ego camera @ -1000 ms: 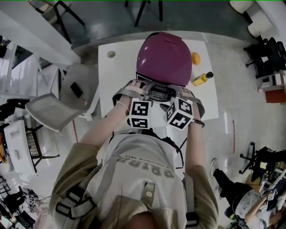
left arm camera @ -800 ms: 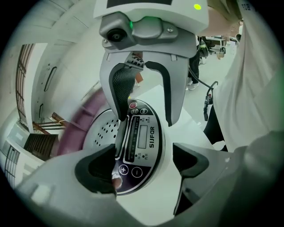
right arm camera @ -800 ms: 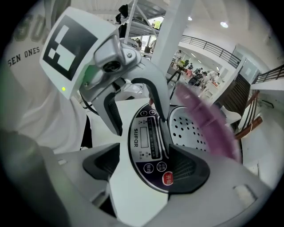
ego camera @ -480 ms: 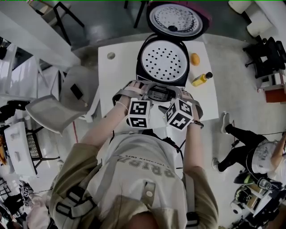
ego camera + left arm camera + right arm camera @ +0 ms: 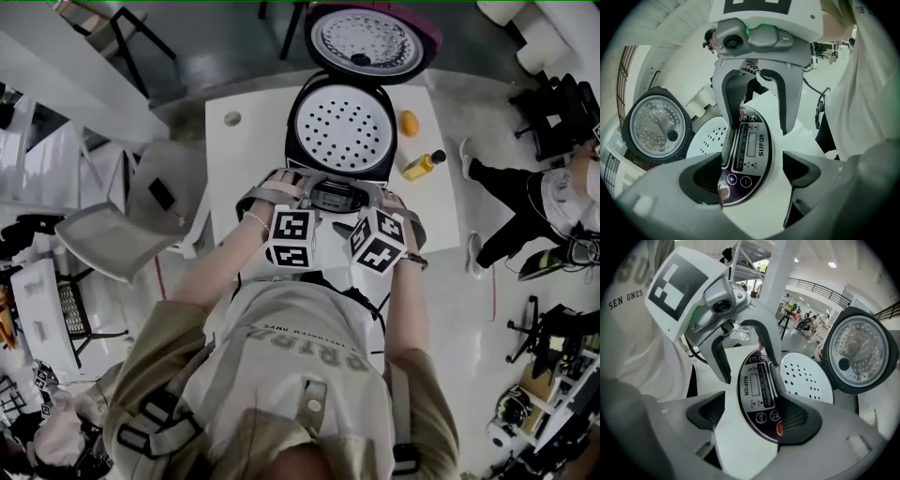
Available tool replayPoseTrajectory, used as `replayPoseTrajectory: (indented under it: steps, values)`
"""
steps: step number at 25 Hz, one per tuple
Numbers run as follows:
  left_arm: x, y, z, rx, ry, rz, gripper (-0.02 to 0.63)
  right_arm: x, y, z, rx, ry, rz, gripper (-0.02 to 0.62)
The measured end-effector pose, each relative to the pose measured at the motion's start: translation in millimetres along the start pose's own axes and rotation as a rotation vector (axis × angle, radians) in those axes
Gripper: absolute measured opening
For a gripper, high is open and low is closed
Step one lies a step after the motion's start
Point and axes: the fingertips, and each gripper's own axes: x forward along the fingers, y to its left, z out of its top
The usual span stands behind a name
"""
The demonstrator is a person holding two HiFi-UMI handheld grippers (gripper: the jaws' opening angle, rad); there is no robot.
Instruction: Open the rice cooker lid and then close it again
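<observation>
Rice cooker (image 5: 298,141), lid (image 5: 366,39) raised (perforated tray (image 5: 345,127) inside), left claw (image 5: 750,176) wide, right claw (image 5: 752,416) just widening, control panel (image 5: 749,145) between each

Grey floor (image 5: 216,47), white table (image 5: 246,150), grey chair (image 5: 141,211) at its left edge

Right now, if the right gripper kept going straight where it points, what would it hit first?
Most likely the rice cooker's control panel: the right gripper points down at it, and its jaws, which have just been opening, stand apart with the panel between them. How close is hard to judge.
</observation>
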Motion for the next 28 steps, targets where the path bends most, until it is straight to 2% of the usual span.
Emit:
replayPoseTrajectory:
  steps: [8,16,22,28]
  values:
    - [0.3,1.3,-0.5,0.005,0.002,0.012,0.419,0.5,-1.0,0.1,-0.005,-0.015,-0.025,0.345]
    - [-2.5,2.5,6.5,-0.115,-0.092,-0.034,0.419,-3.0,-3.6,4.6,0.087,-0.16,-0.046,0.345]
    - [-6.2,4.8,8.0,-0.182,-0.142,-0.048,0.417,-10.0,-4.3,8.1,0.145,-0.217,-0.057,0.345]
    - [-23.0,17.5,10.6,-0.235,-0.217,0.029,0.413,-33.8,-20.7,16.3,0.238,-0.351,-0.161,0.345]
